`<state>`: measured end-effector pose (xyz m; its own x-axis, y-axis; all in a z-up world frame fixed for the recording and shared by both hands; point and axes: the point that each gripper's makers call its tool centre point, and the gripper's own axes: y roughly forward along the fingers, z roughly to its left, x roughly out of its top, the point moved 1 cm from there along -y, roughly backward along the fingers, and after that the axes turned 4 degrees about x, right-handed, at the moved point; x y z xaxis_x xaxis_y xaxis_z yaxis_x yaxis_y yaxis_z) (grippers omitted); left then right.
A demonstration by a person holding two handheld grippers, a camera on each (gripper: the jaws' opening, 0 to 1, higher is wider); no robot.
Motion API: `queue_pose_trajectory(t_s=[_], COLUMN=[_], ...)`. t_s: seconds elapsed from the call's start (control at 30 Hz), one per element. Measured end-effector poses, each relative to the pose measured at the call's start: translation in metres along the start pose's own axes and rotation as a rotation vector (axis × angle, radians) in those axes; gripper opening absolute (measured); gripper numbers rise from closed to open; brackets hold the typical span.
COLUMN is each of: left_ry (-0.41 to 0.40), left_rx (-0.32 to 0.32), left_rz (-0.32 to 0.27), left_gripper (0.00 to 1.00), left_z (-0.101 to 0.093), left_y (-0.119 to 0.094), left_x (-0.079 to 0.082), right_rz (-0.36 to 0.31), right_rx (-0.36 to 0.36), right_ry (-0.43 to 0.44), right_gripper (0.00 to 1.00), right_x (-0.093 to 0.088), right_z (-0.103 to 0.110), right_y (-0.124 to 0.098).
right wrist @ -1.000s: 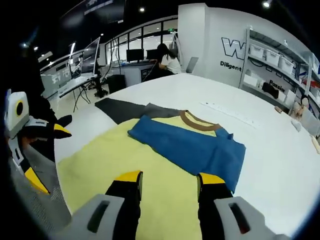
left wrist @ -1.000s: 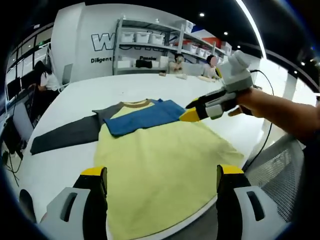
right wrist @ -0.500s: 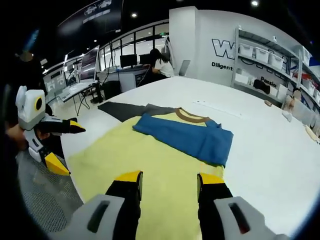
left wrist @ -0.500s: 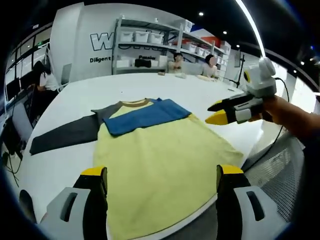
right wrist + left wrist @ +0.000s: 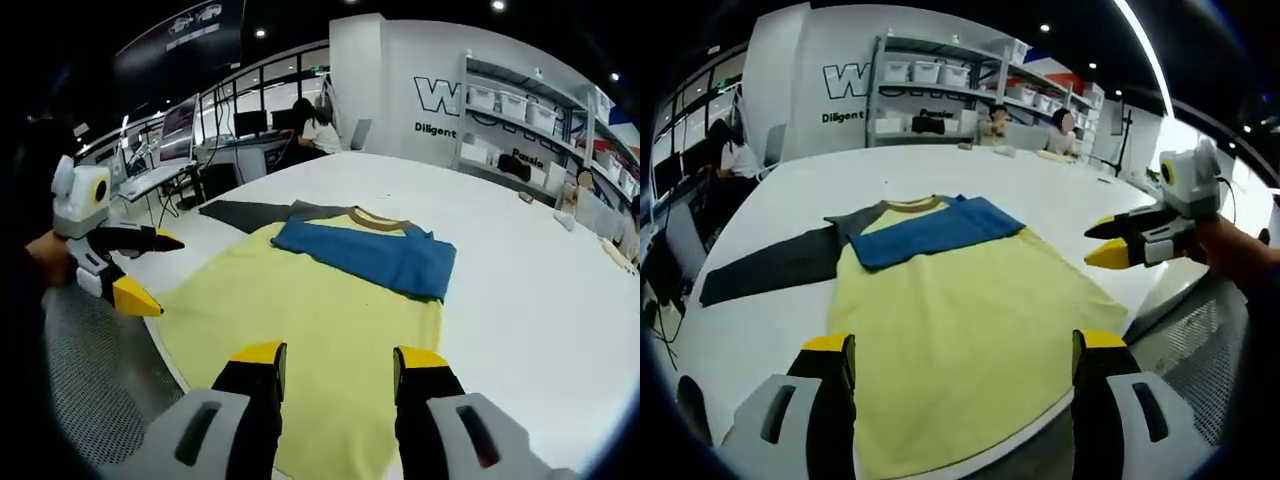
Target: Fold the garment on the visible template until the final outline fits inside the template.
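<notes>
A yellow shirt lies flat on the white table, its brown collar pointing away from me. Its blue sleeve is folded across the chest, and the dark grey sleeve stretches out to the left. My left gripper is open over the shirt's hem, holding nothing. My right gripper hovers open off the shirt's right side. In the right gripper view the shirt, blue sleeve and grey sleeve lie ahead of the open right gripper. The left gripper is at the left there.
The table's curved near edge runs just under the hem, with grey mesh beyond it. Shelves with white bins line the back wall. People sit at the table's far end and at a desk.
My right gripper has drawn back from the blue sleeve toward the table's right edge, leaving the sleeve folded on the chest. The left gripper has stayed put.
</notes>
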<state>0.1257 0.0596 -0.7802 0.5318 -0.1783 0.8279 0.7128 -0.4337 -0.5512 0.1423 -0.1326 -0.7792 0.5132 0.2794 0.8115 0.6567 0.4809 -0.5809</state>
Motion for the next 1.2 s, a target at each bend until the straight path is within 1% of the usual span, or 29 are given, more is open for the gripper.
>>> queue_pose_trajectory(t_s=[0.33,0.5,0.57,0.7,0.77,0.93,1.07,1.1,1.2], left_ry=[-0.024,-0.03,-0.045,-0.067,-0.068,-0.1,-0.121,-0.121,-0.128], left_rx=[0.023,0.044,0.07,0.12,0.156,0.222,0.279,0.285,0.315], left_rz=[-0.022,-0.039,-0.053,-0.052,-0.055,-0.079,-0.081,-0.08,-0.093], left_gripper=[0.86,0.86,0.86,0.86,0.86,0.84,0.83,0.83,0.83], left_z=[0.008,0.015,0.029,0.054,0.071,0.108,0.146,0.151,0.174], left_y=[-0.004,-0.01,-0.012,-0.015,-0.017,-0.02,-0.018,-0.018,-0.014], left_x=[0.005,0.011,0.014,0.013,0.014,0.02,0.022,0.022,0.027], right_rz=[0.002,0.003,0.003,0.003,0.003,0.005,0.008,0.008,0.011], right_rx=[0.011,0.016,0.018,0.019,0.02,0.022,0.025,0.025,0.024], right_ry=[-0.01,-0.013,-0.014,-0.015,-0.015,-0.017,-0.02,-0.02,-0.019], right_gripper=[0.42,0.42,0.42,0.41,0.41,0.41,0.41,0.41,0.41], right_x=[0.0,0.0,0.0,0.0,0.0,-0.001,-0.001,-0.001,-0.002], right_z=[0.002,0.003,0.003,0.003,0.004,0.004,0.005,0.005,0.005], right_y=[0.002,0.002,0.003,0.003,0.003,0.003,0.004,0.004,0.004])
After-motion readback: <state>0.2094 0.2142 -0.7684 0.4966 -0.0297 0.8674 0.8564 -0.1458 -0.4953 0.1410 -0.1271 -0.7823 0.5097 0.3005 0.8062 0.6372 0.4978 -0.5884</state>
